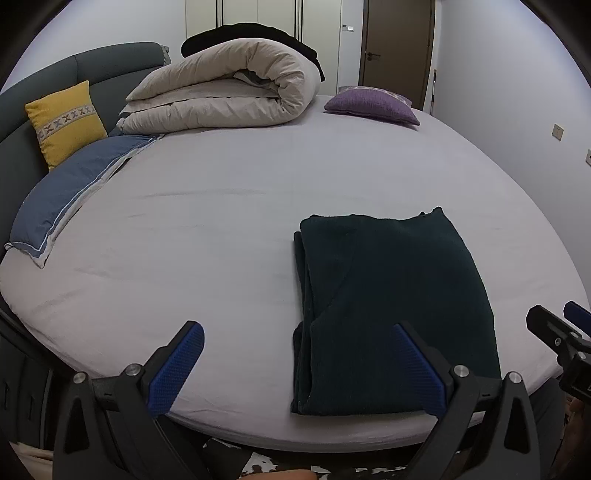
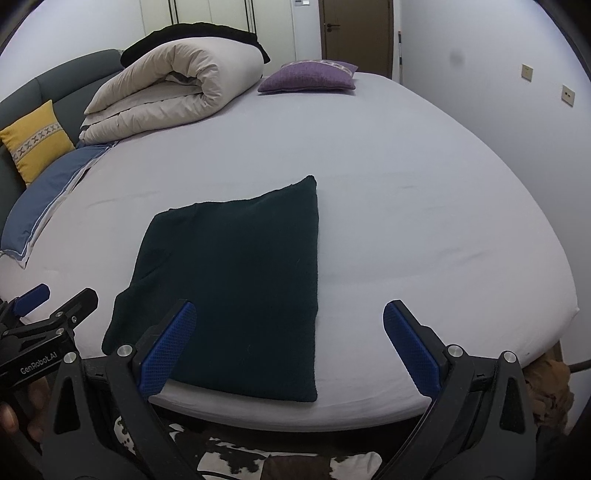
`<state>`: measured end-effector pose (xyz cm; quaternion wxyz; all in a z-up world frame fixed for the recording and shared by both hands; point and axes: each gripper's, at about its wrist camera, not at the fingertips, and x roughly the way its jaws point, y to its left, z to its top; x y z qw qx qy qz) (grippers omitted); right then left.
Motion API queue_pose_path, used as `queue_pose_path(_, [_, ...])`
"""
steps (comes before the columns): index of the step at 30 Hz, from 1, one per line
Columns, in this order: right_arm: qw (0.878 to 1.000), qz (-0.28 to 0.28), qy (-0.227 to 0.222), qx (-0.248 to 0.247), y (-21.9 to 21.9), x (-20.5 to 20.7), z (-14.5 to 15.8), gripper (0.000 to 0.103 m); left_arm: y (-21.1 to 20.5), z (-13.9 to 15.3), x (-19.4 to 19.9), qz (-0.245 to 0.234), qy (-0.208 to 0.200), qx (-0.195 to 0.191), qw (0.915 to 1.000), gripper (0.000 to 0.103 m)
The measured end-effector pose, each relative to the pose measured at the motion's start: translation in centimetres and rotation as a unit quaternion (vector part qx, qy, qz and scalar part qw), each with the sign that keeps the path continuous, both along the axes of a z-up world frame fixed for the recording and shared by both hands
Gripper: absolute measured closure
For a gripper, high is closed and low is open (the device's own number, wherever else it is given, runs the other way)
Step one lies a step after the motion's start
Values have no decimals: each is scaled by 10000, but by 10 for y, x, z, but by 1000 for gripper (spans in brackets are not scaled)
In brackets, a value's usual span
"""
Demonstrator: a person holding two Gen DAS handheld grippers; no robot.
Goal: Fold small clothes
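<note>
A wide bed (image 1: 221, 206) under a pale lilac sheet fills both views, and it's a tidy scene. Up by the grey-green headboard (image 1: 110, 62) sits a big cream duvet (image 1: 229, 88), rolled over on itself, with something black (image 1: 258, 31) draped along its top. A blue pillow (image 1: 70, 184) lies flat at the bed's left edge, a yellow cushion (image 1: 64, 122) leans on the headboard just behind it, and a purple cushion (image 1: 371, 105) rests near the far side by the brown door (image 1: 397, 40).

Now the task's thing: the dark green garment (image 2: 236, 280) lies folded into a neat rectangle, flat on the sheet at the near edge, layered fold edges showing along its left side.

Left gripper (image 1: 299, 367) hovers at that near edge, jaws spread wide, nothing between them. Right gripper (image 2: 290, 347) is just beside it, also spread wide and empty, its left finger (image 2: 168, 350) over the garment's near corner.
</note>
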<state>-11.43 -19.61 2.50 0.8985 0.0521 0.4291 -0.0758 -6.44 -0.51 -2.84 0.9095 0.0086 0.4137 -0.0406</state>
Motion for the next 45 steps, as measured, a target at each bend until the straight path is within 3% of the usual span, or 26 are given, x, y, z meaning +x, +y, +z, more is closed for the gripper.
queue_pose_path(45, [10000, -67, 21, 37, 18, 6, -9, 0, 2, -2, -1, -3, 37, 0, 10000, 0])
